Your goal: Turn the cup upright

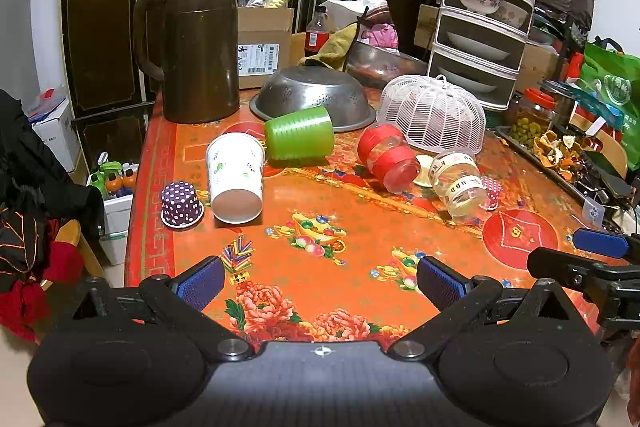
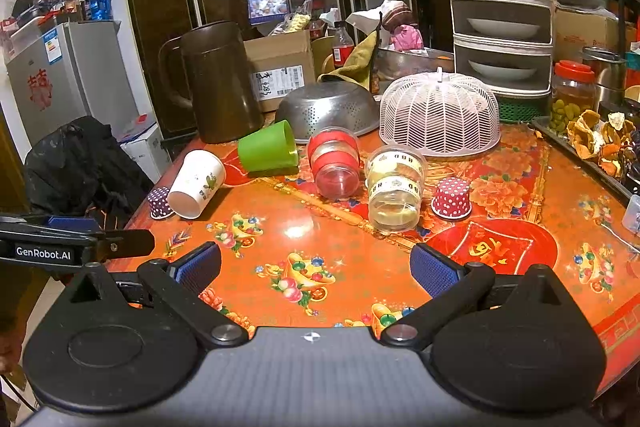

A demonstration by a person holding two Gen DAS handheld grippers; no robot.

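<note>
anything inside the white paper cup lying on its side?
The white paper cup looks empty: its mouth faces the camera, showing bare inner wall. The deepest part near the base is shadowed, so unconfirmed.

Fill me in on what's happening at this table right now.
A person holds a two-finger gripper in each hand over a cluttered table; the job is to stand the tipped cups upright. Both the left gripper and the right gripper are open and hold nothing. Nothing is righted yet: the white paper cup, green cup, red-banded clear cup and clear lettered cup lie on their sides. Two small polka-dot cups, purple and red, sit mouth-down.
</note>
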